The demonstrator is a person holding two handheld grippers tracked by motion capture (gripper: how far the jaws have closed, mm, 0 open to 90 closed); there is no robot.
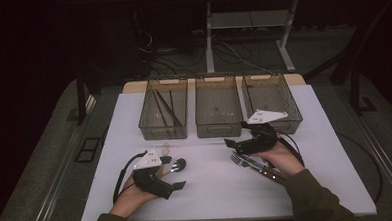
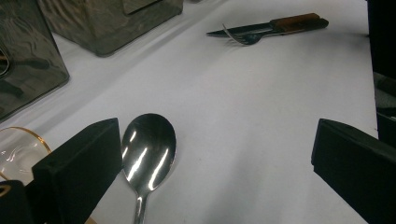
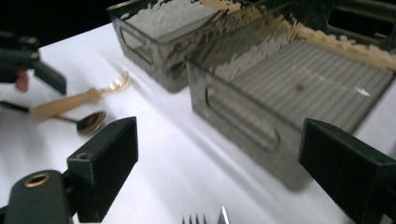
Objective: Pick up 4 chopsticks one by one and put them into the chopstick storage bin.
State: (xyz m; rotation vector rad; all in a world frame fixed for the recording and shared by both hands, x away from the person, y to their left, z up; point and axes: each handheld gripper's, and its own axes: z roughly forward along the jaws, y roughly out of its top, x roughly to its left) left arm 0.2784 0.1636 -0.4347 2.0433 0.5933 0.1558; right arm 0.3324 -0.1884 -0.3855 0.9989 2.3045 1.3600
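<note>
Right gripper view: my right gripper [image 3: 219,172] has its jaws spread wide with nothing between them, fork [image 3: 194,219] tines and a knife [image 3: 223,216] tip just below, the middle bin [image 3: 289,88] ahead. I see my left gripper [image 2: 210,163] likewise released, a steel spoon [image 2: 148,151] lying just beside its left jaw on the white table [image 2: 261,107].

Three bins [image 1: 218,107], two spoons [image 1: 178,165], one fork [image 1: 237,160], one knife [image 2: 243,30].
</note>
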